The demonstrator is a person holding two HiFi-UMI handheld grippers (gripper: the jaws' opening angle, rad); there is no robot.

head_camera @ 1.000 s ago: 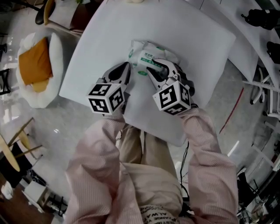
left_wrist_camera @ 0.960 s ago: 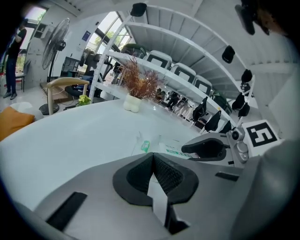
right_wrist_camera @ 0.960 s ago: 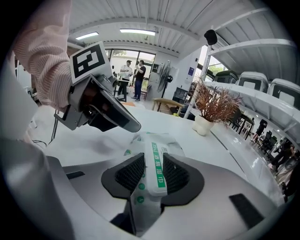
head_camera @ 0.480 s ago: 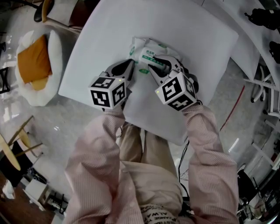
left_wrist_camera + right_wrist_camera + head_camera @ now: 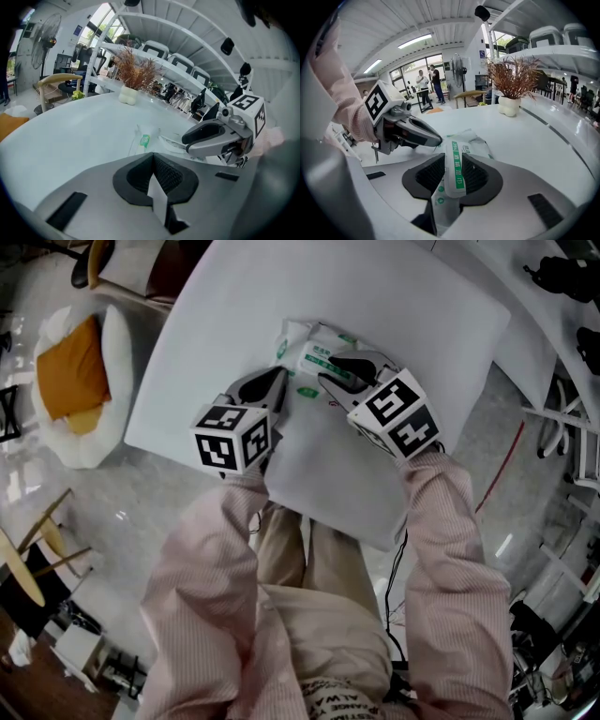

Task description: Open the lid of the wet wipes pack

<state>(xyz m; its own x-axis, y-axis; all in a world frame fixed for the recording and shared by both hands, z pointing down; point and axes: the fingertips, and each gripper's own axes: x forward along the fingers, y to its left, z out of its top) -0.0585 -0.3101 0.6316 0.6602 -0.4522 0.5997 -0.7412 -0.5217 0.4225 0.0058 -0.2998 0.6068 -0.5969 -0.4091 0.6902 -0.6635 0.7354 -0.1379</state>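
Note:
The wet wipes pack (image 5: 314,351), white with green print, lies on the white table (image 5: 394,296). My right gripper (image 5: 330,373) reaches onto its top. In the right gripper view its jaws (image 5: 452,157) have just closed in on the pack's white lid (image 5: 455,174) with the green stripe and pinch it upright between the pads. My left gripper (image 5: 280,380) sits at the pack's left edge, jaws together. In the left gripper view a thin white sliver of the pack's edge shows between the pads (image 5: 140,176), with the pack (image 5: 145,140) beyond them.
A dried plant in a white vase (image 5: 512,84) stands farther back on the table. A chair with an orange cushion (image 5: 73,381) is on the floor to the left. The table's near edge (image 5: 319,521) runs just in front of the person's sleeves.
The right gripper has rolled on the spot, its marker cube swinging up and to the right, and its jaws have narrowed on the lid. The left gripper has barely moved.

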